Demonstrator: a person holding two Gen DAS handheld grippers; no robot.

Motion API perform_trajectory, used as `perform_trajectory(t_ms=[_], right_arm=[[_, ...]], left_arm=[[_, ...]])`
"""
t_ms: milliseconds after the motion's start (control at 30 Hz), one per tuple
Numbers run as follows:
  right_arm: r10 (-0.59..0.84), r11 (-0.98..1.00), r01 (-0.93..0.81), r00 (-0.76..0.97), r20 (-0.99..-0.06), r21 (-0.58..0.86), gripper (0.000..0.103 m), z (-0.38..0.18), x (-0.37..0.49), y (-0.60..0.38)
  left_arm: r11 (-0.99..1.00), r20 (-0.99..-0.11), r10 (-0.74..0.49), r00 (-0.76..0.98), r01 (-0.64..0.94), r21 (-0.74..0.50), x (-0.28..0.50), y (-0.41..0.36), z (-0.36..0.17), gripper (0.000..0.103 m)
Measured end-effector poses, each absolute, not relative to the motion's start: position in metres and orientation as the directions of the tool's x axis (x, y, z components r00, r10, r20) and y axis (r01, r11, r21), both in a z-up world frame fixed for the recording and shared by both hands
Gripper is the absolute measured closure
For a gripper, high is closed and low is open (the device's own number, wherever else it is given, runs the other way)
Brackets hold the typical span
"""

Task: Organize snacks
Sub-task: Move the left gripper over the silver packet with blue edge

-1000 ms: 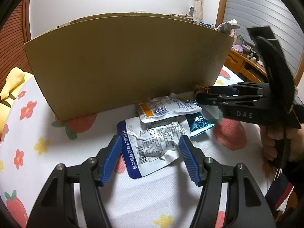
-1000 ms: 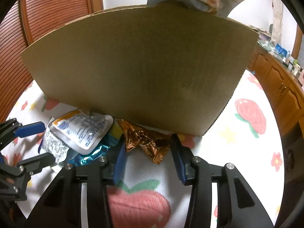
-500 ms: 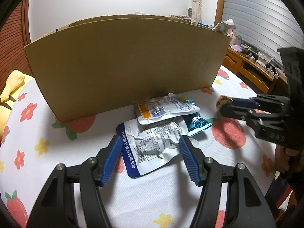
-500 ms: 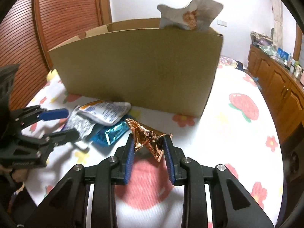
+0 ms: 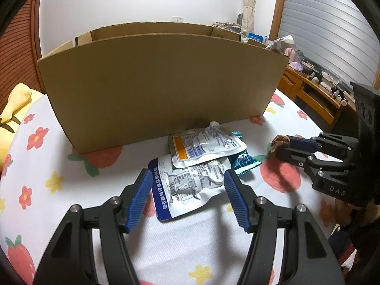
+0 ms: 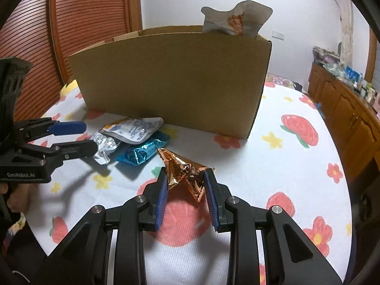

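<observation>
My right gripper (image 6: 185,175) is shut on a crumpled copper foil packet (image 6: 184,169), held just above the cloth in front of the cardboard box (image 6: 175,78). In the left wrist view that gripper (image 5: 282,147) comes in from the right with the packet (image 5: 279,140) at its tips. My left gripper (image 5: 187,178) is open and holds nothing. It hovers over a silver pouch with a blue band (image 5: 187,190). On that pouch lies a white pouch with an orange label (image 5: 204,146), beside a teal foil packet (image 5: 244,162). A pouch (image 6: 237,20) sticks up out of the box.
Everything lies on a bed cloth (image 6: 296,166) printed with strawberries and flowers. A wooden cabinet (image 6: 351,116) with clutter on top runs along the right. A yellow plush (image 5: 14,109) sits at the left edge, and slatted wooden doors (image 6: 78,23) stand behind.
My right gripper has closed on the copper packet and drawn it back from the foot of the box, away from the pile. The left gripper has stayed put, still open.
</observation>
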State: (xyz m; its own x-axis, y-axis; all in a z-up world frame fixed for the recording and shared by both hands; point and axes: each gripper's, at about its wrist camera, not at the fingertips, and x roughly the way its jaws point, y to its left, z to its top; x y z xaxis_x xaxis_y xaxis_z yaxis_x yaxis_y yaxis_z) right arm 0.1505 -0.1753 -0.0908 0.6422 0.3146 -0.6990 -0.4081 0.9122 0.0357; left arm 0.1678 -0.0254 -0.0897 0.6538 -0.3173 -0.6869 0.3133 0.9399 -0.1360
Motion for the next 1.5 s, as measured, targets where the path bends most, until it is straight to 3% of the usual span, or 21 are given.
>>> perform_trajectory(t_ms=[367, 467, 667, 1500], right_arm=[[0.308, 0.912, -0.409, 0.652, -0.693, 0.020, 0.074, -0.091, 0.147, -0.175], [0.309, 0.912, -0.410, 0.652, -0.693, 0.021, 0.074, -0.092, 0.147, -0.174], [0.313, 0.911, -0.412, 0.651, -0.692, 0.024, 0.074, -0.092, 0.148, -0.174], [0.314, 0.910, -0.414, 0.647, -0.695, 0.025, 0.074, -0.092, 0.148, -0.174]], left_arm=[[0.948, -0.715, -0.267, 0.646, 0.309, -0.075, 0.190, -0.048, -0.091, 0.040], [0.952, -0.724, -0.251, 0.642, 0.301, -0.063, 0.193, -0.049, -0.096, 0.036], [0.954, -0.725, -0.261, 0.637, 0.287, -0.091, 0.192, -0.045, -0.101, 0.029], [0.936, -0.737, -0.322, 0.594, 0.315, -0.156, 0.172, -0.044, -0.094, 0.027]])
